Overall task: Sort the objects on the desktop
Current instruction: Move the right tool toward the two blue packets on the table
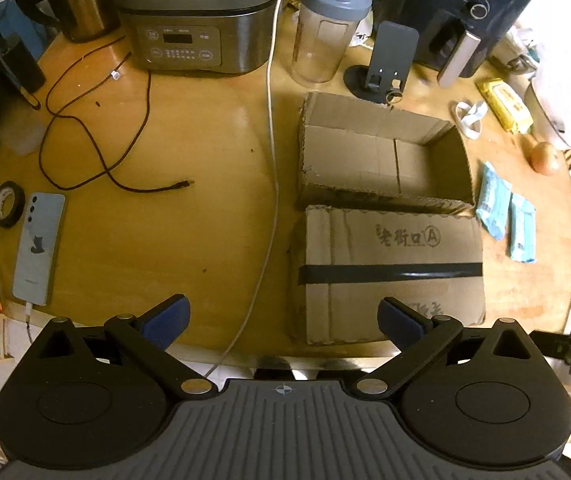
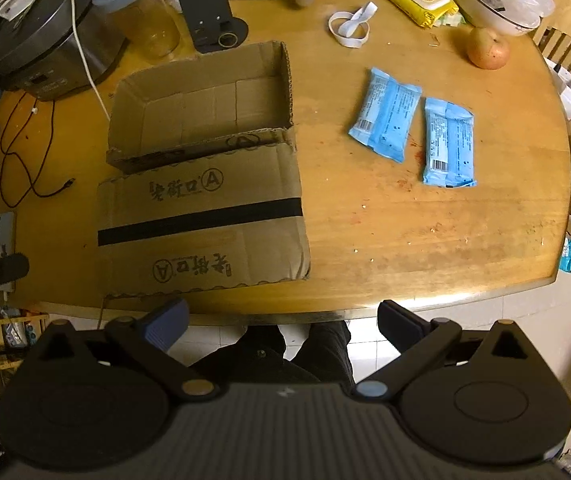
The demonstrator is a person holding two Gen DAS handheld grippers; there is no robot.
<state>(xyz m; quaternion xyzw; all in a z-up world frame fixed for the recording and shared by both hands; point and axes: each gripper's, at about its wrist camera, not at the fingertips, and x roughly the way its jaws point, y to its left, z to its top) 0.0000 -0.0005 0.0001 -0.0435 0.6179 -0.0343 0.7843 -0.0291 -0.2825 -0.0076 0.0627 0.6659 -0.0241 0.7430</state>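
Both grippers' fingers stand wide apart and hold nothing: the left gripper hangs over the table's near edge, the right gripper just off it. Beyond them lies the open cardboard box, its flap folded flat toward them. Two blue packets lie right of the box, a phone well left of it.

At upper left of my left view, the kettle is cut off by the frame edge. The rice cooker loses its lid top. Its panel text is too small to read.
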